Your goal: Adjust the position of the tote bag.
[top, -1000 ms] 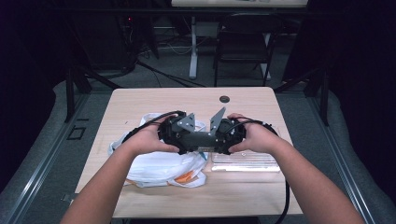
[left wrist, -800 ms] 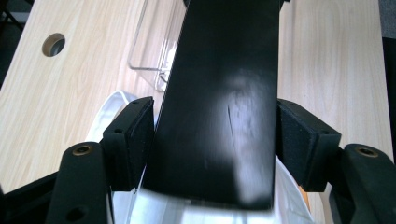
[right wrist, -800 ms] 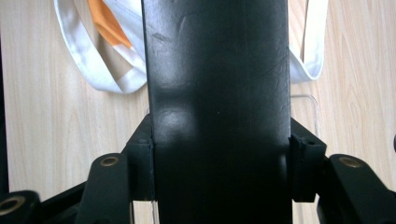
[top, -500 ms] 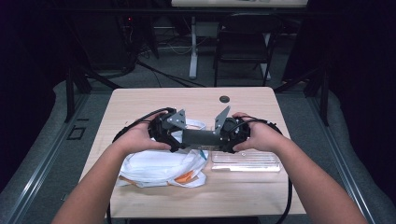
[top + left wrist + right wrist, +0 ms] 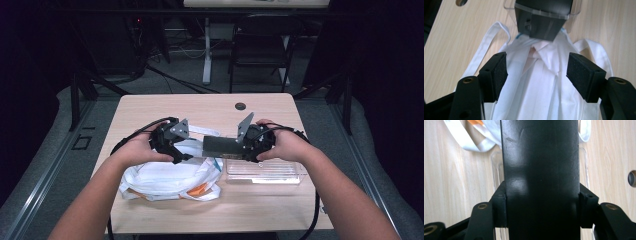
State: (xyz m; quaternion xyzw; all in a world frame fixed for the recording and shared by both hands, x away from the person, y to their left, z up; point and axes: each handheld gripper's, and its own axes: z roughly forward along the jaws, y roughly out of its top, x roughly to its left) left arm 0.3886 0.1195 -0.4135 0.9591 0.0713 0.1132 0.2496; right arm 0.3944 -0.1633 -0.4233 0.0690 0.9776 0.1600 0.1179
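Drawn apart since a moment ago, the two grippers hover over a light wooden table (image 5: 150, 107), a crumpled white cloth bag (image 5: 167, 177) and a clear plastic tray (image 5: 265, 172). Right gripper (image 5: 541, 210) pinches a flat black box (image 5: 222, 146), possibly lidded; left gripper (image 5: 536, 72) stands spread, empty, above the bag.

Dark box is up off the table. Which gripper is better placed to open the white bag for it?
Left. The left gripper is open, jaws straddling the white bag. The right gripper is shut on the dark box, so it isn't free.
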